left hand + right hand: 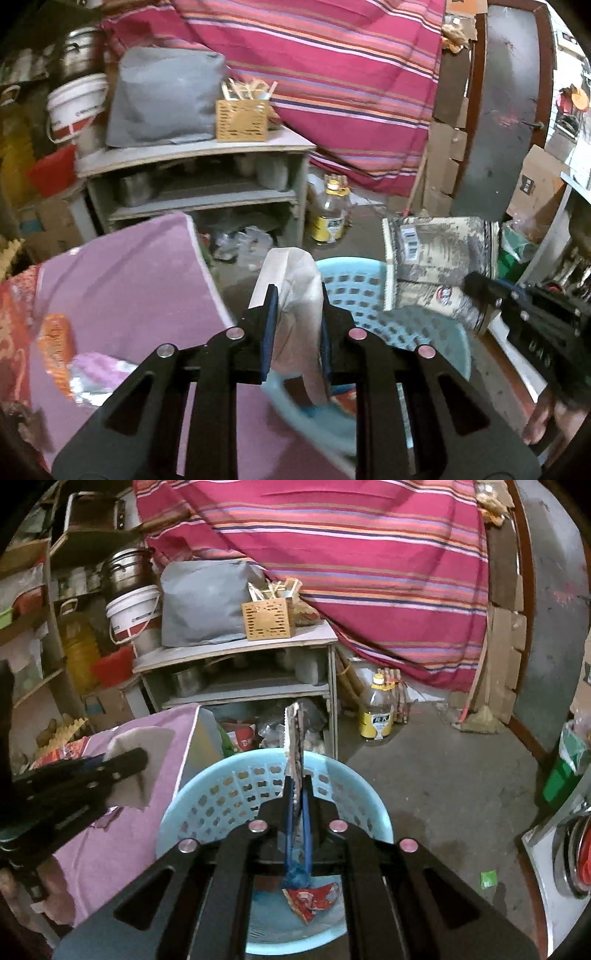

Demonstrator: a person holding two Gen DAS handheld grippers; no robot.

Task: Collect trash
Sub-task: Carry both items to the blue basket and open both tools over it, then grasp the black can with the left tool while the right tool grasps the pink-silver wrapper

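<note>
crumpled paper (pixel 299 295) clamped (upright), left hand-held gripper (pixel 297 295)

I can read almost nothing: a barcode (pixel 411 242) is printed on the grey wrapper (pixel 439 258), but the lettering on the white bucket (pixel 135 614) and the bottle's yellow label (pixel 376 725) is too blurred.

basket mouth (pixel 207 805): I saw it open from above, one wrapper (pixel 314 897) inside
left: pink-covered surface (pixel 122 834) blocked me
ahead: shelf unit (pixel 236 653)
right: bare floor (pixel 443 775), bottle (pixel 376 712) beyond
</note>
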